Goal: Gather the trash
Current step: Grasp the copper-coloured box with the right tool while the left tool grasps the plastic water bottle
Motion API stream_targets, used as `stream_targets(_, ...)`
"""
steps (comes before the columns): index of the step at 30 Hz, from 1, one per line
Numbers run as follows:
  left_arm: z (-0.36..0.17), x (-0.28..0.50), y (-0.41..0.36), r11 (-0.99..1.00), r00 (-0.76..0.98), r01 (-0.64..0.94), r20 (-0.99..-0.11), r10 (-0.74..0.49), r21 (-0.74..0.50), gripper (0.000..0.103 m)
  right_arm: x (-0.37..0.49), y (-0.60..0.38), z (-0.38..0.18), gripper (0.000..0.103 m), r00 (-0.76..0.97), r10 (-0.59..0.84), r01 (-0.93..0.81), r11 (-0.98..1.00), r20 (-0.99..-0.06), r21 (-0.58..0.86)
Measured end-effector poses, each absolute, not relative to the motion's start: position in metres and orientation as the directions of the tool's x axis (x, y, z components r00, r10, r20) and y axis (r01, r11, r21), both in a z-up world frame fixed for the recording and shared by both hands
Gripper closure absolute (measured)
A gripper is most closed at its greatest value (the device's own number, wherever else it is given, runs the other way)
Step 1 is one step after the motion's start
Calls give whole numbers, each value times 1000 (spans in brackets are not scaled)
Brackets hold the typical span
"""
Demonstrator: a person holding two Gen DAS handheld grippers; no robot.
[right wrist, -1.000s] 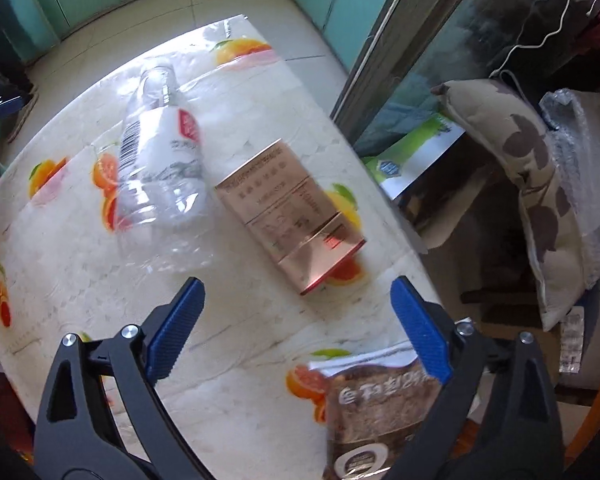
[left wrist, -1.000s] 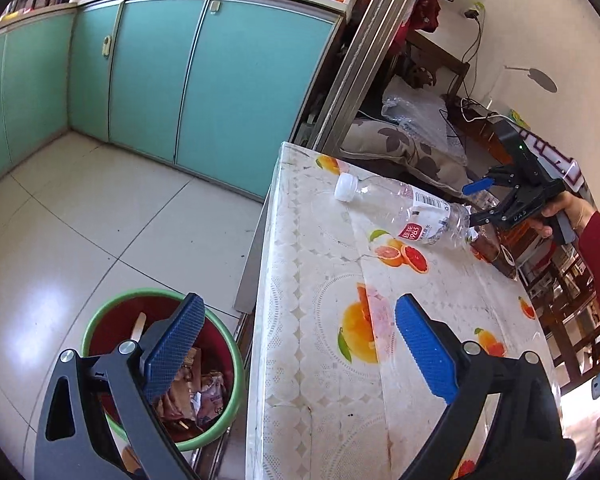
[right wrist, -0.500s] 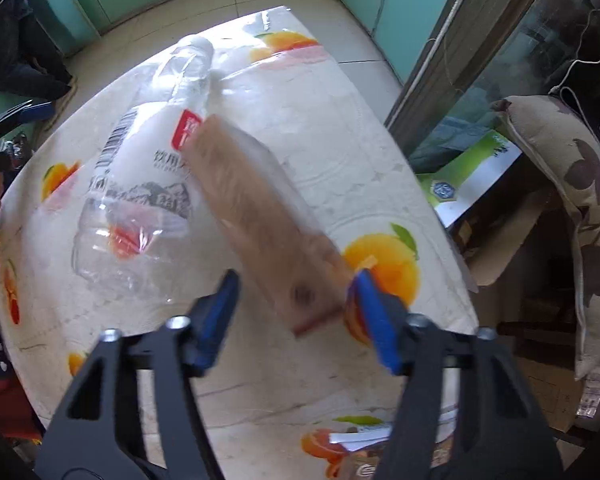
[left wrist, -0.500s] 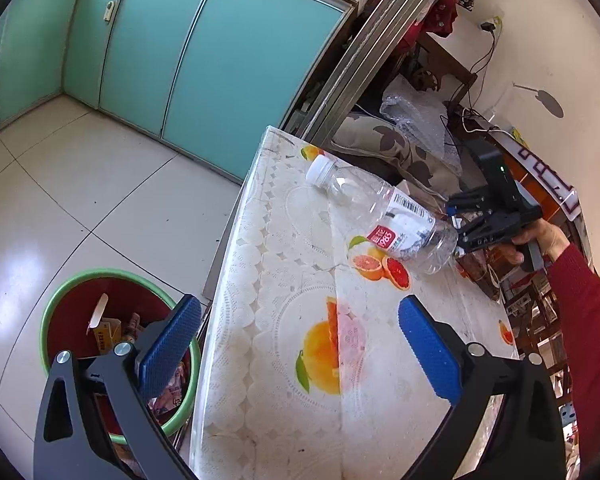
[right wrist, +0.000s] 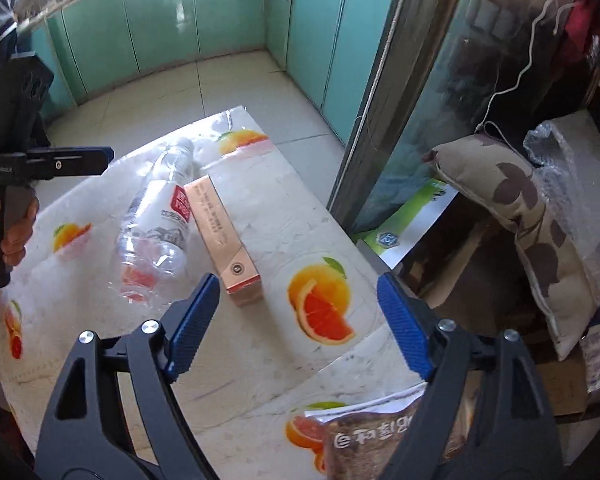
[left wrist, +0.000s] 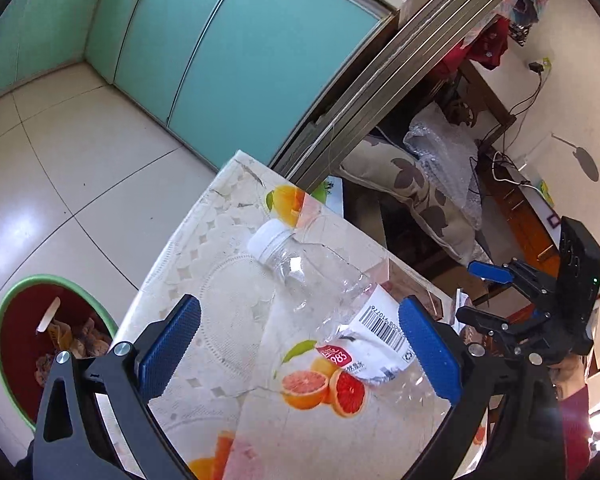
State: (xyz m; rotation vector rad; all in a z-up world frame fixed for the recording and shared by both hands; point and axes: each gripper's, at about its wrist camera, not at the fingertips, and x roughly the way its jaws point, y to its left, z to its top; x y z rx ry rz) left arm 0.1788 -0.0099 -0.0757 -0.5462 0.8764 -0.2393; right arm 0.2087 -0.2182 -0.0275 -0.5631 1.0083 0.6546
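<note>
So far only the bin (left wrist: 4, 344) at 8 o'clock holds trash; bottle (left wrist: 332, 308), box (right wrist: 224, 236), and packet (right wrist: 384, 436) remain on the table (right wrist: 284, 216), with my left gripper (left wrist: 296, 352) spread wide and my right gripper (right wrist: 296, 324) just reopened, nothing between its jaws.

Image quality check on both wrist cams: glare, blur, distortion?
Left wrist view: sharp, strong fisheye bending of the teal cabinet doors; bright window reflection on the glossy floor tiles. Right wrist view: also sharp; sunlight glare washes out the fruit-print plastic tablecloth around the clear plastic bottle's cap; the dark right-hand corner with the brown leaf-print cushion is underexposed.
</note>
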Motion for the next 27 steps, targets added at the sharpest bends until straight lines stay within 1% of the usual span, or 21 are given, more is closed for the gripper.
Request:
stream_targets(2, -85, 189, -20, 840, 600, -52, -690, -406, -540, 8, 214, -209, -43, 23, 325, 223, -758, 642, -919, -113)
stream_targets(4, -91, 197, -26, 837, 586, -82, -705, -398, -541, 8, 215, -197, -57, 23, 339, 193, -773, 614, -921, -156)
stream_targets(6, -93, 203, -34, 853, 581, -89, -722, -376, -515, 8, 218, -190, -66, 24, 325, 204, -773, 620, -923, -136)
stream_targets(7, -93, 205, -38, 866, 582, -86, -730, -358, -493, 8, 220, -186, -71, 33, 303, 220, -777, 621, -927, -107)
stream_targets(8, -92, 207, -43, 880, 579, -86, -742, -338, -467, 8, 215, -181, -75, 54, 282, 223, -783, 616, -933, -89)
stream_targets(9, -92, 208, -46, 888, 576, -82, -749, -329, -453, 8, 211, -176, -80, 64, 274, 209, -788, 609, -939, -95)
stream_targets(10, -92, 207, -49, 891, 571, -75, -752, -329, -447, 8, 206, -173, -82, 79, 282, 207, -792, 601, -937, -105)
stream_targets(11, -91, 207, -51, 895, 568, -67, -754, -330, -442, 8, 201, -170, -82, 81, 283, 220, -793, 601, -934, -99)
stream_targets(16, -90, 189, -59, 919, 558, -3, -763, -326, -395, 7, 164, -166, -84, 81, 332, 195, -730, 672, -923, -121)
stream_targets(20, -91, 170, -62, 933, 560, 56, -762, -325, -357, 7, 129, -181, -82, 81, 376, 211, -625, 776, -902, -79)
stream_targets(22, -91, 167, -61, 937, 556, 64, -768, -319, -343, 7, 105, -193, -80, 81, 415, 189, -550, 832, -890, -80)
stream_targets(26, -90, 176, -67, 952, 537, 45, -796, -279, -303, 8, 55, -230, -67, 81, 474, 254, -400, 915, -843, 51)
stream_targets(27, -91, 178, -71, 954, 535, 44, -799, -274, -298, 8, 44, -236, -64, 81, 497, 258, -374, 925, -828, 63)
